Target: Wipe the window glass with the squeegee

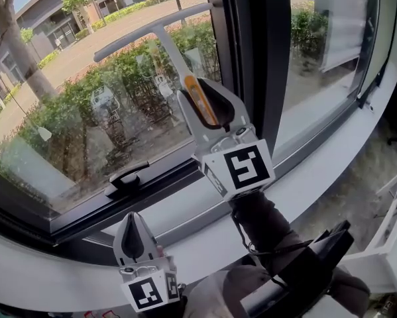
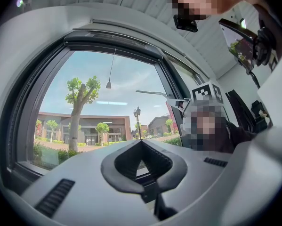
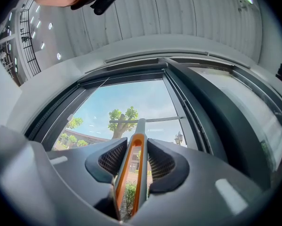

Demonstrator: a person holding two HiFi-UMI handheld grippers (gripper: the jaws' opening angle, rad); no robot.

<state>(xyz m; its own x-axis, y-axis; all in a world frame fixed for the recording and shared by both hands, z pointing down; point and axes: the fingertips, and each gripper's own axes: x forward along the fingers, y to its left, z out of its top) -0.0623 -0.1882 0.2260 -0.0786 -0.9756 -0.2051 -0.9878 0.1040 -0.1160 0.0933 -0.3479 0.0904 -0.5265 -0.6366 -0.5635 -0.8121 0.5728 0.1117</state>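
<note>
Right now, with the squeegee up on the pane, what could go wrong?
The right gripper clamps the squeegee only by its handle end, so the wide blade could twist and lift off the window glass, leaving streaks. On a downward pull, the blade might catch the window handle. The left gripper is shut and empty, steadying nothing.

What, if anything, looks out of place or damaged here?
Nothing stands out. The right gripper grips the squeegee by its handle, blade up at the window glass; the left gripper is shut and empty. No cracks or spills show.
</note>
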